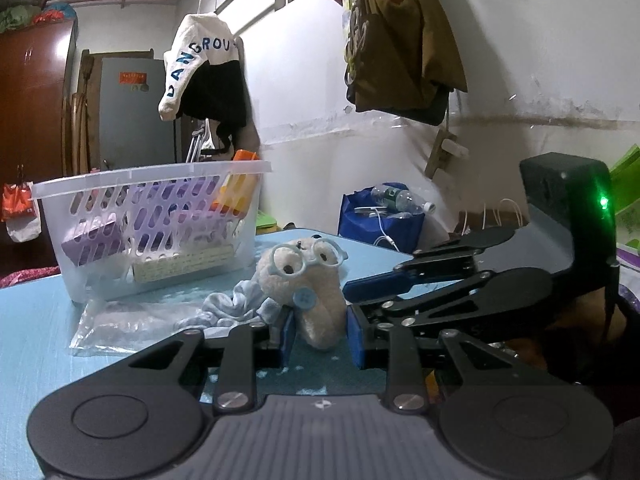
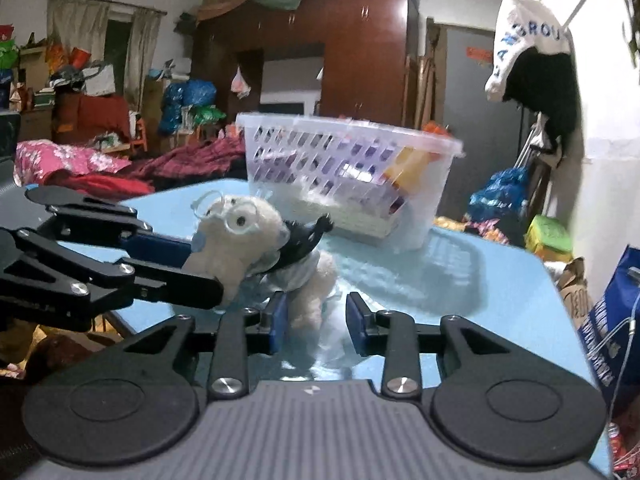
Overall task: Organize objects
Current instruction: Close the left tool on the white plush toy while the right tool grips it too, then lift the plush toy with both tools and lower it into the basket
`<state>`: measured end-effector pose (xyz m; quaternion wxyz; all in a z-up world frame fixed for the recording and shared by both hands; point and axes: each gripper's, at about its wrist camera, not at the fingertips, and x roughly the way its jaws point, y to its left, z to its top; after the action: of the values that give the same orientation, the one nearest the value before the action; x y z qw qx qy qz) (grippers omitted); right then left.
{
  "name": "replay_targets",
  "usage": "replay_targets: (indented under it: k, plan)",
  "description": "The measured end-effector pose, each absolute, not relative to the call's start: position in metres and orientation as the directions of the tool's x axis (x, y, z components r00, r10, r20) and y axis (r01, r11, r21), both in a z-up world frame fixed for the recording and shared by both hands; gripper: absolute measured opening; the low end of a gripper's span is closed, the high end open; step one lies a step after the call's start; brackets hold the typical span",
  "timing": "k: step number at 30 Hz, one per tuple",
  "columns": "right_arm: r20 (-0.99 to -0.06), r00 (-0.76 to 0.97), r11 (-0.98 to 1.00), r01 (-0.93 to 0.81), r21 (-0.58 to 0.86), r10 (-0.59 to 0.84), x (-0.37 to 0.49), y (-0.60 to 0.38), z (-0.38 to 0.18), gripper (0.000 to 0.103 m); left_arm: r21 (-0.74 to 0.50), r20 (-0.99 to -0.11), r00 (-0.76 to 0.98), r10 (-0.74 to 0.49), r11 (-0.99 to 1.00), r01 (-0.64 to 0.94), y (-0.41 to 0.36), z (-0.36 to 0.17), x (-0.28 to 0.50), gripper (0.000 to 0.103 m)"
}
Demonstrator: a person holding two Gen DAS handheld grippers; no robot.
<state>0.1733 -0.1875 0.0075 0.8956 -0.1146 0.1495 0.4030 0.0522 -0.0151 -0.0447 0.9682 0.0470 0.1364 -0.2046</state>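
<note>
Plush toy [image 1: 310, 296] with round glasses stands on the blue table [image 1: 36, 320], right between the fingers of your left gripper [image 1: 320, 336]. The blue pads are narrow around its lower body and seem to press it, so I judge this gripper has the toy. Your right gripper [image 2: 316, 326] comes from the side; its jaws are partly apart, the toy's leg lies between them, and the right-hand pad stands clear of it. I judge this gripper does not clamp anything.

Beyond the left fingertips and to their left is the white basket [image 1: 152, 176], already with boxes inside. Just before the left finger lies a clear plastic bag [image 1: 108, 324], and a light blue cloth [image 1: 228, 308] hangs from the toy.

To do the step well, take the right gripper fully away first. Then lift the toy straight up with the left one, high enough to pass the basket rim, and watch that the cloth does not drag the bag.
</note>
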Motion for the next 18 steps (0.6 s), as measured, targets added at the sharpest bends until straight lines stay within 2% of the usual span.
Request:
replay_targets:
  k: [2, 3, 5, 9, 14, 18]
  plan:
    - [-0.357, 0.622, 0.642, -0.763, -0.074, 0.697, 0.173, -0.187, 0.006, 0.033, 0.041, -0.290, 0.878, -0.380, 0.912, 0.408, -0.016, -0.046, 0.053, 0.031]
    - [-0.359, 0.616, 0.636, -0.768, -0.075, 0.701, 0.173, -0.186, 0.006, 0.026, 0.040, -0.294, 0.876, -0.383, 0.911, 0.411, -0.016, -0.047, 0.054, 0.031]
    - [-0.371, 0.616, 0.627, -0.772, -0.105, 0.695, 0.169, -0.183, 0.004, 0.020, 0.044, -0.298, 0.874, -0.384, 0.909, 0.415, -0.017, -0.048, 0.054, 0.031]
    - [-0.375, 0.636, 0.627, -0.762, -0.164, 0.675, 0.161, -0.177, 0.004, 0.019, 0.056, -0.300, 0.875, -0.381, 0.908, 0.415, -0.019, -0.048, 0.053, 0.032]
    - [-0.393, 0.638, 0.629, -0.758, -0.172, 0.662, 0.164, -0.175, 0.000, 0.017, 0.058, -0.309, 0.872, -0.379, 0.908, 0.415, -0.019, -0.051, 0.055, 0.032]
    - [-0.360, 0.658, 0.645, -0.744, -0.176, 0.661, 0.158, -0.177, 0.007, 0.013, 0.065, -0.270, 0.885, -0.381, 0.909, 0.411, -0.019, -0.042, 0.050, 0.030]
